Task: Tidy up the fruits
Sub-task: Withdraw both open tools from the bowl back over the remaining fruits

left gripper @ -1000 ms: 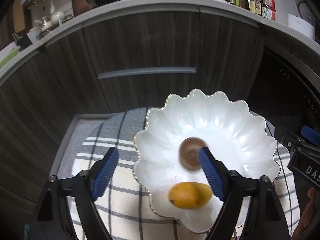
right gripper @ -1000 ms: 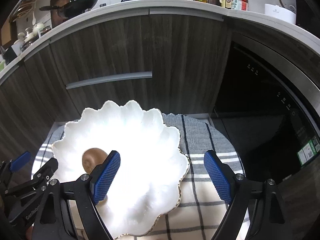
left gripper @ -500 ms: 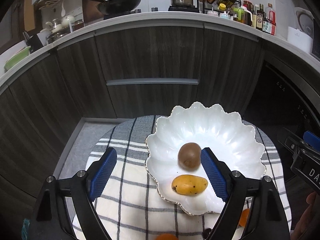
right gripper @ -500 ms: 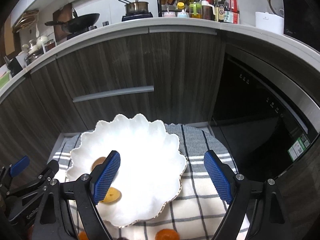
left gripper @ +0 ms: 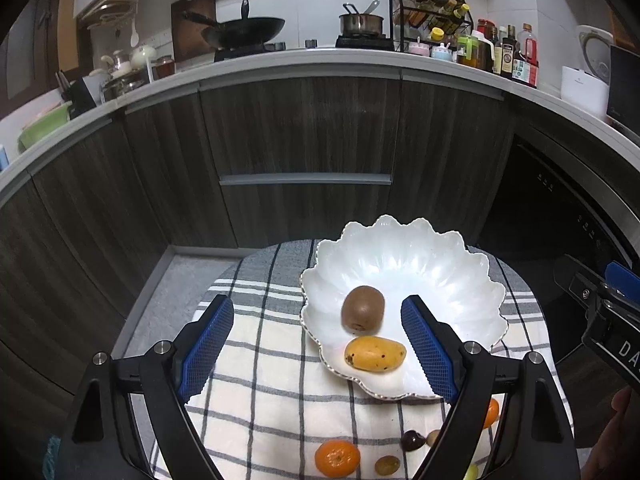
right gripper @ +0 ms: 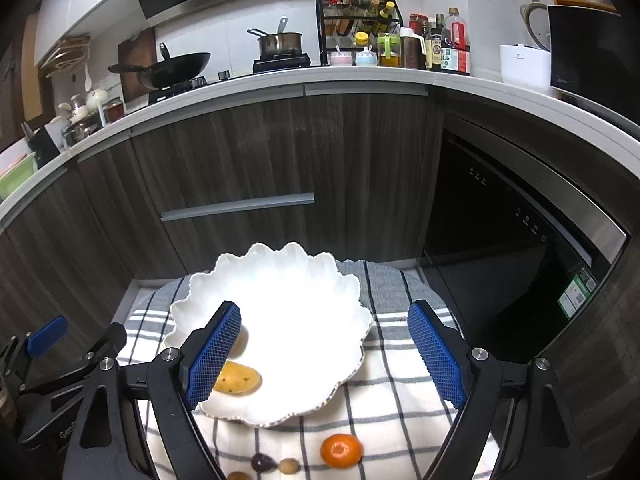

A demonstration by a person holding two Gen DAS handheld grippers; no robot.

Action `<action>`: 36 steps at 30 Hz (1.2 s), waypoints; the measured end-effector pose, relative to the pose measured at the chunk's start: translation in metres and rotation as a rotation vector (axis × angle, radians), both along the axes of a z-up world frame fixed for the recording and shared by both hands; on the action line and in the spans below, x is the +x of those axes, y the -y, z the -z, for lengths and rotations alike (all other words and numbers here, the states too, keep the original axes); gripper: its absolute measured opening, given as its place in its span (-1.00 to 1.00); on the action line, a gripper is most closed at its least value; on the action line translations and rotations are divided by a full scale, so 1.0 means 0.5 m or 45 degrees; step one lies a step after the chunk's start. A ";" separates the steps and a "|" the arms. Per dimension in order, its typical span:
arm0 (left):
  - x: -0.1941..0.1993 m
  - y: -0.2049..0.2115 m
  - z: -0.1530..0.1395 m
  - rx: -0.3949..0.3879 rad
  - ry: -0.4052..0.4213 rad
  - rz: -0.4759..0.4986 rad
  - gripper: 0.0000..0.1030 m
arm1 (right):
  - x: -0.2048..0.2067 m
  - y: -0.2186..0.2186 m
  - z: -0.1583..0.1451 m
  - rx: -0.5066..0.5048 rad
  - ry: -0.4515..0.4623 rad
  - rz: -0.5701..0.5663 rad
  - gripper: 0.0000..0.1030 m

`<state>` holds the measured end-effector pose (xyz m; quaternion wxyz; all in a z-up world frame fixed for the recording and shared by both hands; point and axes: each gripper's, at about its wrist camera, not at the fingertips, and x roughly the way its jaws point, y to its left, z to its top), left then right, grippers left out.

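Note:
A white scalloped bowl (left gripper: 440,276) (right gripper: 304,280) rests on a checked cloth over a small round table. Inside it lie a brown kiwi (left gripper: 363,307) and a yellow mango (left gripper: 375,353) (right gripper: 237,379); in the right wrist view the kiwi (right gripper: 240,340) is mostly hidden behind a finger. My left gripper (left gripper: 318,344) hangs open above the bowl's left rim, empty. My right gripper (right gripper: 324,350) is open too, over the bowl's right side, holding nothing. On the cloth in front of the bowl lie a mandarin (left gripper: 337,457) (right gripper: 341,451), a second orange fruit (left gripper: 491,412), and small dark and pale fruits (left gripper: 413,440) (right gripper: 262,462).
Dark wood cabinets (left gripper: 304,140) stand close behind the table, with a black oven front (right gripper: 512,248) at the right. The worktop above holds a wok (left gripper: 244,34), a pot and bottles. The right gripper's body (left gripper: 608,312) shows at the left view's right edge.
Both grippers have risen and drawn back from the bowl, still open. The bowl looks smaller now, and the loose fruits on the near cloth have come into view.

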<state>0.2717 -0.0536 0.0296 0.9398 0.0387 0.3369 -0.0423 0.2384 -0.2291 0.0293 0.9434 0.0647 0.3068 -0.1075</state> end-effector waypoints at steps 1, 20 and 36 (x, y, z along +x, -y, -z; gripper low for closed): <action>-0.008 0.000 -0.002 0.004 0.007 0.001 0.67 | -0.008 0.000 0.000 0.001 0.000 0.000 0.68; -0.126 -0.007 0.041 0.018 0.007 -0.014 0.68 | -0.119 -0.001 0.043 -0.028 -0.025 0.011 0.68; -0.206 -0.028 0.112 0.030 -0.053 -0.017 0.68 | -0.176 -0.017 0.110 -0.039 -0.112 -0.008 0.68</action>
